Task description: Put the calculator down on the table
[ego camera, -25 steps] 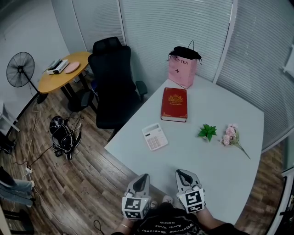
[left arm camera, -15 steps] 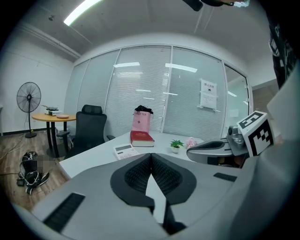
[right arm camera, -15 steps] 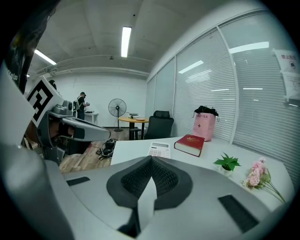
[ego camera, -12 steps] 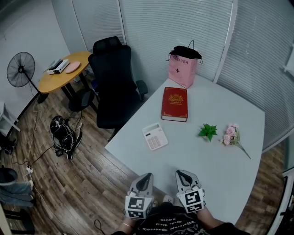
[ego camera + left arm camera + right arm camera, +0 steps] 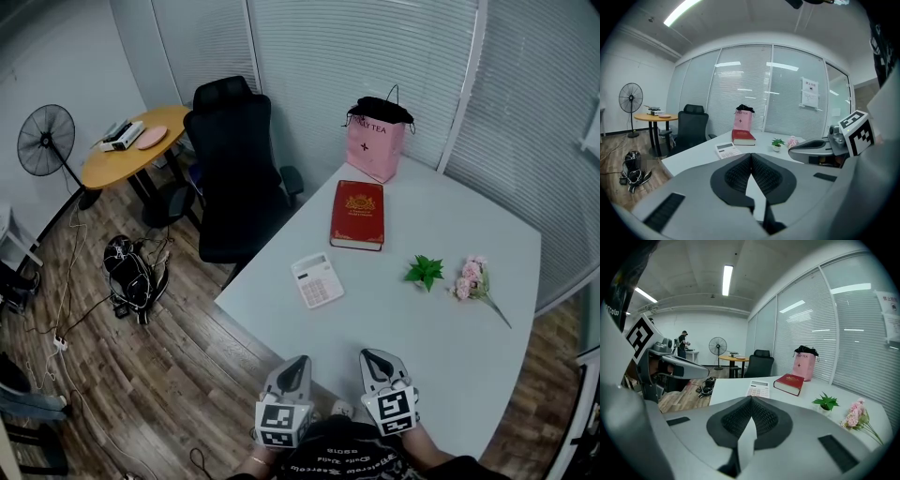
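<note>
An office with a wood floor and blind-covered glass walls; in the head view a white worktop (image 5: 441, 347) fills the right half. The left hand-held gripper (image 5: 294, 362) and the right hand-held gripper (image 5: 374, 357) hover side by side at its near edge, both clenched and empty. The calculator (image 5: 316, 279) lies flat on the worktop near the left edge, keys up, well apart from both. Beyond it lies a red book (image 5: 357, 214), and a pink bag (image 5: 373, 142) stands upright at the far edge, its contents not visible.

In the left gripper view the jaws meet tip to tip with nothing between them; the calculator lies ahead on the worktop.

The right gripper view shows the same: jaws pressed together, the calculator beyond them, just beside the book.
</note>
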Tool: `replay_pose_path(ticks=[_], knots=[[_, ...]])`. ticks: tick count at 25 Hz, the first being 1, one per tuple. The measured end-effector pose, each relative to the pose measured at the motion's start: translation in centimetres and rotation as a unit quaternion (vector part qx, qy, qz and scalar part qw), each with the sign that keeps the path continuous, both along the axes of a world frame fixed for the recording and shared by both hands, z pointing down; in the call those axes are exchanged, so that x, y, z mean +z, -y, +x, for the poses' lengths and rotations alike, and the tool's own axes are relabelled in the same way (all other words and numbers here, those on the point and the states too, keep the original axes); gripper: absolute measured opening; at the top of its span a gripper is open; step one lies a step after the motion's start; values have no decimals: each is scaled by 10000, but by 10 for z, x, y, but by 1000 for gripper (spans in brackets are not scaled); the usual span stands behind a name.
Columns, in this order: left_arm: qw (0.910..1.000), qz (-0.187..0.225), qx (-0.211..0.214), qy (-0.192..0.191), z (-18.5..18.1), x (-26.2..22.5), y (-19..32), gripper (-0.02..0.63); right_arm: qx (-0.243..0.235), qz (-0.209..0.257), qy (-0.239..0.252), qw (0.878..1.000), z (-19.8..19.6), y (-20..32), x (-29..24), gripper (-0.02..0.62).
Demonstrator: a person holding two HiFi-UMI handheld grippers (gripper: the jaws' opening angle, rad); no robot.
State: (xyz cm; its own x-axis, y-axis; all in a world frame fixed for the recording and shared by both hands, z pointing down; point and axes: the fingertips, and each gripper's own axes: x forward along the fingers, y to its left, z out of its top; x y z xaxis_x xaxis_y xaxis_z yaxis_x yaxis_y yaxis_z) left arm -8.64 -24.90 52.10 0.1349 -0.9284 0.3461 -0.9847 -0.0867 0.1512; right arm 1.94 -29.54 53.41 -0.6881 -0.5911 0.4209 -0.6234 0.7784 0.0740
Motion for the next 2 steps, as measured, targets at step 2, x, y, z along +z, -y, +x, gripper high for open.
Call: replay_pose_path(ticks=[2], knots=[[10000, -21, -23, 15, 0, 2, -2, 20, -15, 5, -3, 10000, 0, -1, 0, 6]])
